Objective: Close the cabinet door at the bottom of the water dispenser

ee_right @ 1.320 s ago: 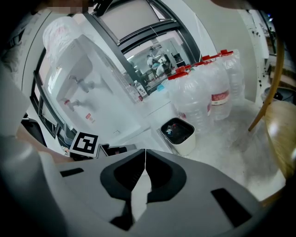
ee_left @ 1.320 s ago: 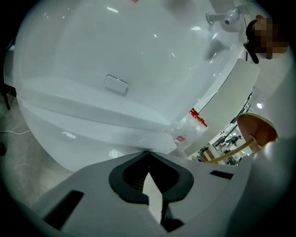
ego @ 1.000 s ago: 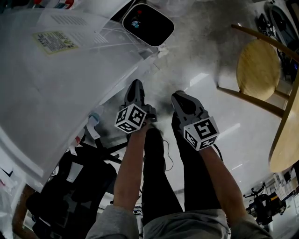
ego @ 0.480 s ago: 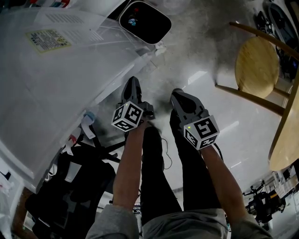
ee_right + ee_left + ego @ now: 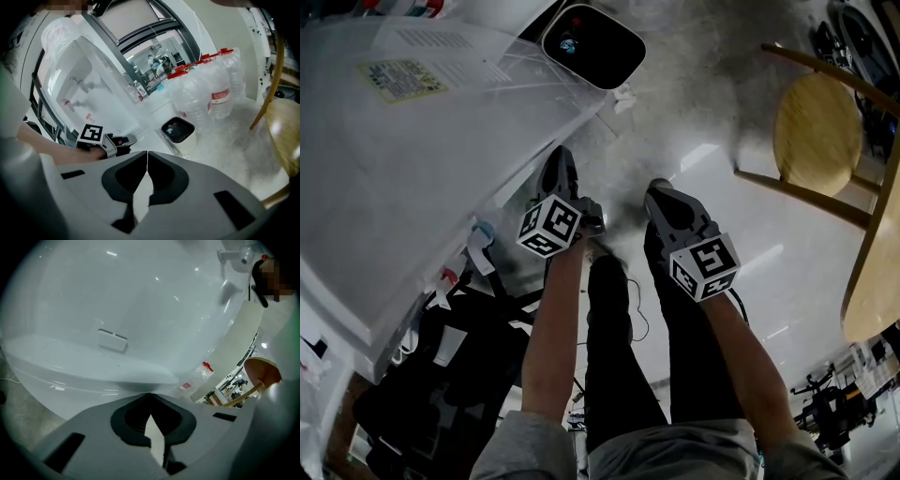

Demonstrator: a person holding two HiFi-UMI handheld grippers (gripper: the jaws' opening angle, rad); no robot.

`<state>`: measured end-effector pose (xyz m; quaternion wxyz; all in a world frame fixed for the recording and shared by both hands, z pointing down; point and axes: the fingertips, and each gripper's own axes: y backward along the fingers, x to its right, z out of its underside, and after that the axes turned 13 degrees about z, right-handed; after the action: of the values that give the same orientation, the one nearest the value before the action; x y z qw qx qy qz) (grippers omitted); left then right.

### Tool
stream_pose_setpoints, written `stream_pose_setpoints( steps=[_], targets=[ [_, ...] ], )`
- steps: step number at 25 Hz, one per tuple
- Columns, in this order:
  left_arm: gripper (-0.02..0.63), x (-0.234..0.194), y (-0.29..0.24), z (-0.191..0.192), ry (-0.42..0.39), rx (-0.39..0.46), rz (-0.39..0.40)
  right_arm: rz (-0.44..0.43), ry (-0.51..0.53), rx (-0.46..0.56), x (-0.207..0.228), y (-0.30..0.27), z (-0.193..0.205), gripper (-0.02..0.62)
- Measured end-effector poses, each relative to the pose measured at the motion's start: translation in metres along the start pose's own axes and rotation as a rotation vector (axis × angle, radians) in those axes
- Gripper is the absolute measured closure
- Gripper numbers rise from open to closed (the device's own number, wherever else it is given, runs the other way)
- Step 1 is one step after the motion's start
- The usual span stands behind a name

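Note:
The white water dispenser [image 5: 422,169] fills the left of the head view, seen from above. My left gripper [image 5: 561,161] is shut and empty, its tips right at the dispenser's lower front. In the left gripper view the white cabinet door [image 5: 117,301] with a small rectangular handle [image 5: 112,340] fills the picture just beyond the left gripper [image 5: 150,395]; I cannot tell whether they touch. The dispenser's taps [image 5: 236,256] show at the top right. My right gripper [image 5: 661,192] is shut and empty, held over the floor to the right of the left one [image 5: 105,140].
A white bin with a dark opening [image 5: 593,45] stands past the dispenser, with packs of water bottles [image 5: 211,84] behind it. A wooden chair [image 5: 816,136] and a table edge [image 5: 872,281] are at the right. Black bags and cables [image 5: 441,375] lie at the lower left.
My left gripper has moved left and forward, closer to the dispenser's lower front. The right gripper has hardly moved.

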<state>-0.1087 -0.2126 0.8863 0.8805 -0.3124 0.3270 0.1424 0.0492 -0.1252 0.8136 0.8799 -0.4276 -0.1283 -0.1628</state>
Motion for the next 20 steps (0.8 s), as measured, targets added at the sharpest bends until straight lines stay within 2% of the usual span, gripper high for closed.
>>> stream_pose_setpoints(
  steps=[7, 14, 20],
  targets=[
    [0.600, 0.000, 0.002, 0.000, 0.025, 0.013, -0.005, -0.003, 0.007, 0.014, -0.003, 0.002, -0.004, 0.583],
    [0.600, 0.012, 0.033, 0.009, 0.036, -0.001, 0.020, -0.012, 0.014, 0.028, -0.016, 0.009, -0.004, 0.583],
    [0.600, 0.039, 0.067, 0.009, -0.026, -0.018, 0.072, -0.020, 0.021, 0.053, -0.038, 0.023, -0.005, 0.583]
  ],
)
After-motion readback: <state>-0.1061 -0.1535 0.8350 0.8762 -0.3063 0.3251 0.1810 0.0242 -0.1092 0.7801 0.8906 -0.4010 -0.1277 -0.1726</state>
